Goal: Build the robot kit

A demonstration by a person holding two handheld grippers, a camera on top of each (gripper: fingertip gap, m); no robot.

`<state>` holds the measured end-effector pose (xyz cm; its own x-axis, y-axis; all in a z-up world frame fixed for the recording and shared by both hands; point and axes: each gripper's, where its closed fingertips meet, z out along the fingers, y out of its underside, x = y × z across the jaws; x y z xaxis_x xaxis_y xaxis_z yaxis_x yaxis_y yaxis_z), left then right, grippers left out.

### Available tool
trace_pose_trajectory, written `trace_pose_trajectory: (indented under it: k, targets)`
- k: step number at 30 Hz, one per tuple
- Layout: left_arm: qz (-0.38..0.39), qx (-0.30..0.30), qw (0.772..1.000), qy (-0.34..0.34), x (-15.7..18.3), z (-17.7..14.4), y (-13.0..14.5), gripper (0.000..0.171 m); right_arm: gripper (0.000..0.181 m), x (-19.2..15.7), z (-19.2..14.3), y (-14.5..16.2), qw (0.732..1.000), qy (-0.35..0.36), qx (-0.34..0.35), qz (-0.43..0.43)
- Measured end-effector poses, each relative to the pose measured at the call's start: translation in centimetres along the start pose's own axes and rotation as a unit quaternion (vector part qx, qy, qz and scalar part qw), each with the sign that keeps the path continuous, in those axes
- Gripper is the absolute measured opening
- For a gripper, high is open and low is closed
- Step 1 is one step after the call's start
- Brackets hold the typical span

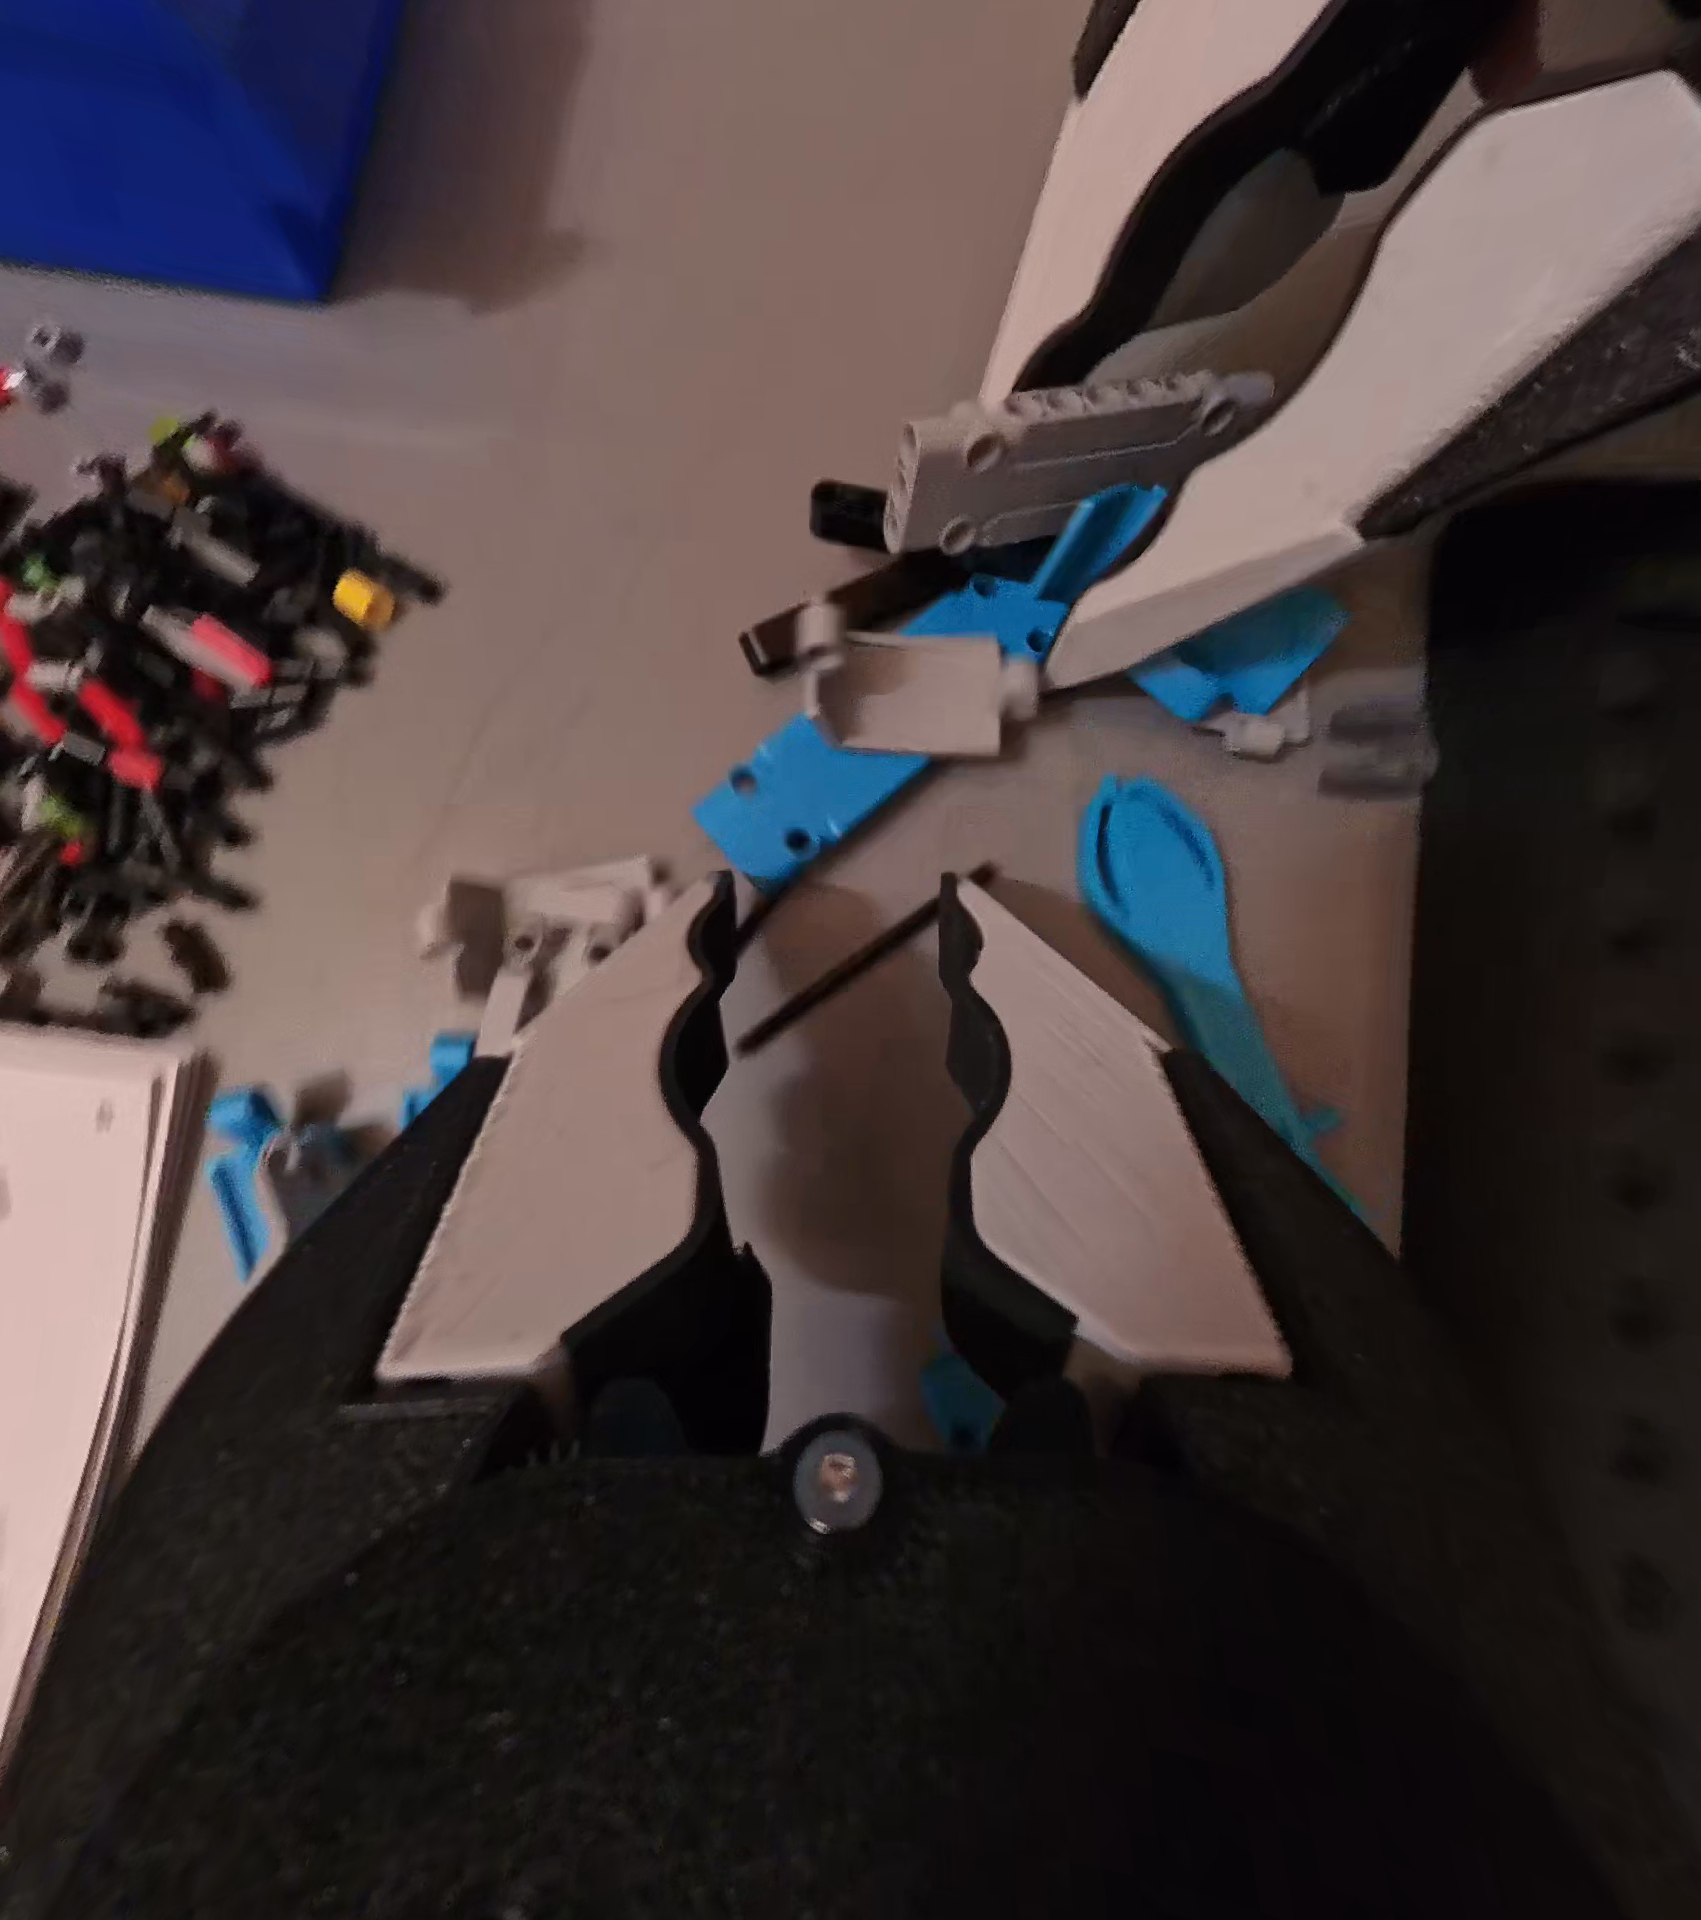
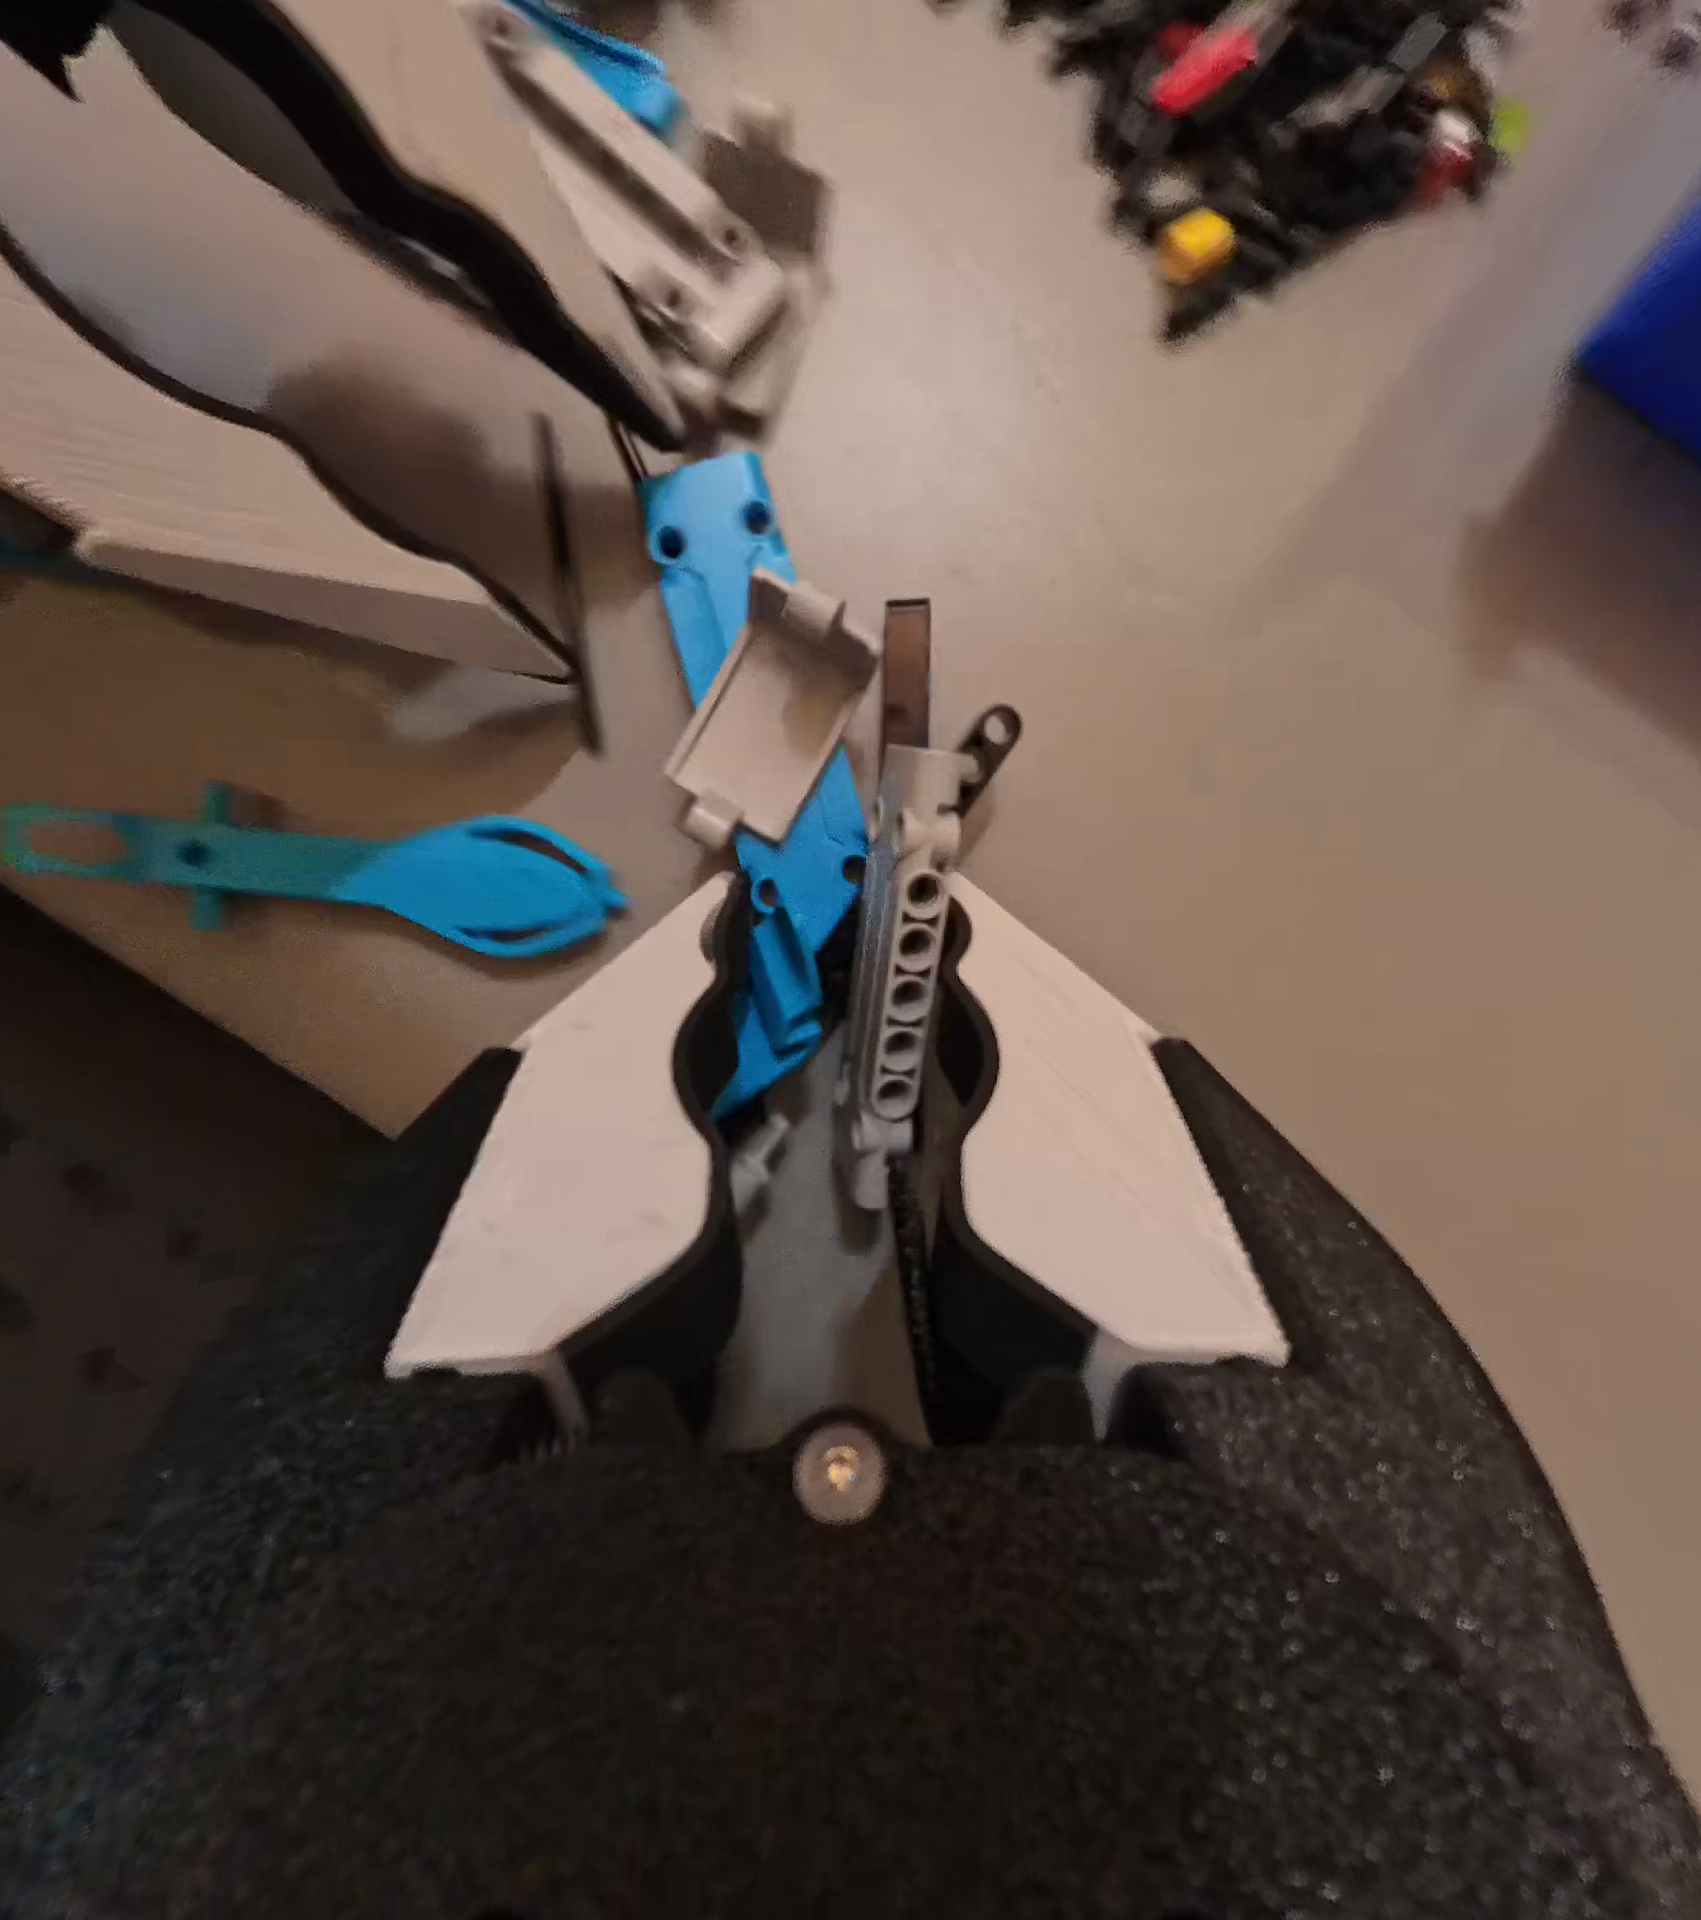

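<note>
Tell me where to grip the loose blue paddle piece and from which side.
Grip the blue paddle piece across its narrow stem, coming from above. It lies flat on the table, so the wide blade offers no edge; the stem is slim enough for the open left gripper nearby.

Matt grey table [image 1: 617,343], smooth blue plastic panels [image 1: 804,800], grey plastic beam with holes [image 2: 903,1013], white plastic fingers [image 1: 576,1164] with black rubbery lining, rough black grainy gripper body, shiny metal screw [image 2: 838,1481], paper booklet [image 1: 15,1247]
</note>
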<state>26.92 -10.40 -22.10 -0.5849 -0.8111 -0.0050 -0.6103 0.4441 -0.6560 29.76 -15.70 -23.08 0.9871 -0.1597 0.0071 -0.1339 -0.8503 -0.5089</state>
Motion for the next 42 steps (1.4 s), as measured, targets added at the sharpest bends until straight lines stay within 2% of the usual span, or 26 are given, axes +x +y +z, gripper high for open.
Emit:
trace_pose_trajectory:
  k: [3, 6, 8, 11, 14, 17, 19, 22, 24, 26, 29, 31, 33, 38, 42]
  targets:
    - [-0.015, 0.015, 0.999, 0.032, 0.7, 1.3, -2.0, 0.041, 0.03, 3.8, -1.3, 1.8, 0.999, 0.031, -0.001, 0.034]
    - [-0.032, 0.029, 0.998, 0.047, 0.4, -0.7, -1.6, 0.052, 0.03, 6.9, -2.2, 3.6, 0.996, 0.049, -0.003, 0.068]
    - [-0.049, 0.048, 0.997, 0.036, -0.6, -4.0, 0.4, 0.055, 0.031, 8.1, -2.5, 4.2, 0.994, 0.058, 0.0, 0.088]
    - [-0.11, 0.065, 0.992, -0.025, -3.5, -9.6, 5.9, 0.056, 0.05, 8.8, -3.9, 3.0, 0.99, 0.093, 0.024, 0.103]
    - [-0.173, 0.064, 0.981, -0.067, -6.2, -12.9, 11.0, 0.058, 0.06, 5.3, -3.8, -3.1, 0.99, 0.067, 0.097, 0.08]
    - [-0.178, 0.058, 0.979, -0.076, -7.9, -13.3, 12.7, 0.06, 0.078, -2.4, -0.4, -9.3, 0.991, -0.05, 0.123, 0.011]
    - [-0.156, 0.049, 0.983, -0.081, -8.7, -12.7, 13.0, 0.06, 0.081, -6.8, 2.2, -12.2, 0.984, -0.115, 0.121, -0.068]
    - [-0.133, 0.037, 0.989, -0.061, -8.7, -11.6, 12.7, 0.048, 0.09, -8.5, 5.9, -14.4, 0.973, -0.126, 0.064, -0.181]
    - [-0.117, 0.022, 0.99, -0.07, -9.0, -11.3, 13.1, 0.039, 0.086, -8.8, 7.2, -15.7, 0.964, -0.142, 0.046, -0.22]
    - [-0.119, 0.029, 0.99, -0.063, -8.6, -11.4, 13.1, 0.038, 0.079, -9.3, 8.1, -15.3, 0.955, -0.169, 0.01, -0.245]
    - [-0.119, 0.04, 0.991, -0.052, -8.2, -11.1, 12.9, 0.025, 0.07, -9.4, 8.6, -14.5, 0.945, -0.176, -0.019, -0.274]
    - [-0.108, 0.037, 0.992, -0.051, -8.1, -10.5, 12.3, 0.025, 0.055, -8.7, 8.4, -13.9, 0.944, -0.16, -0.033, -0.288]
    - [-0.098, 0.035, 0.994, -0.041, -7.8, -9.8, 11.4, 0.024, 0.052, -7.7, 7.9, -12.9, 0.944, -0.147, -0.043, -0.292]
    - [-0.078, 0.039, 0.996, 0.001, -6.1, -6.6, 7.8, 0.025, 0.052, -3.6, 5.5, -8.8, 0.955, -0.124, -0.074, -0.258]
    - [-0.06, 0.035, 0.997, 0.02, -4.1, -3.0, 3.9, 0.025, 0.045, 0.1, 2.9, -4.6, 0.967, -0.104, -0.098, -0.211]
